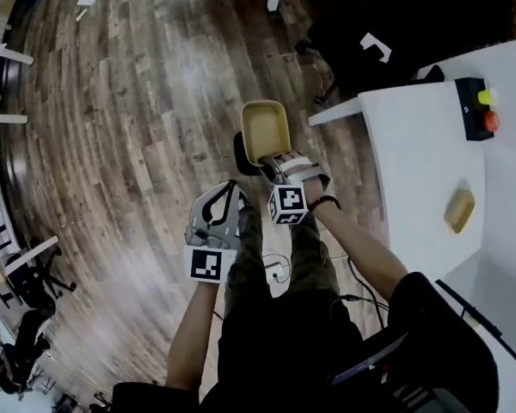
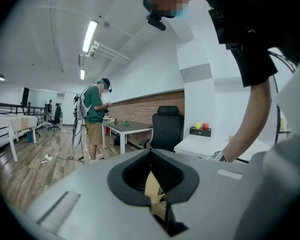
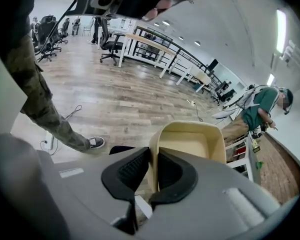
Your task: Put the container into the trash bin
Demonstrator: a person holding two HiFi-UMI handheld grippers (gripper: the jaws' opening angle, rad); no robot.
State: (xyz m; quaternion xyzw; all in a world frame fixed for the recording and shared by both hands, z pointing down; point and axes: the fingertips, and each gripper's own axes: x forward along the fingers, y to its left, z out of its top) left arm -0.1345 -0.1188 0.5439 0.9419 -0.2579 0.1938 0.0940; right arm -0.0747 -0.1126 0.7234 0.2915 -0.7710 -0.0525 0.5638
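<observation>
The beige square pulp container (image 1: 263,132) looks featherlight and a bit flexy. The right gripper (image 3: 154,166) is pinched on one thin side wall, holding it out over the brown wood-plank floor (image 1: 138,101), so easy on the squeeze. The left gripper (image 2: 151,169) has its jaws together, with nothing I can name in them, and there's plenty of open floor; the white table (image 1: 413,162) edge is close on the right, no bin visible.

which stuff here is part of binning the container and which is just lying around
Job: beige container, held by its wall in the right claw. No trash bin clearly in view.
Lying about: button box and tan piece on the white table; black office chair.
</observation>
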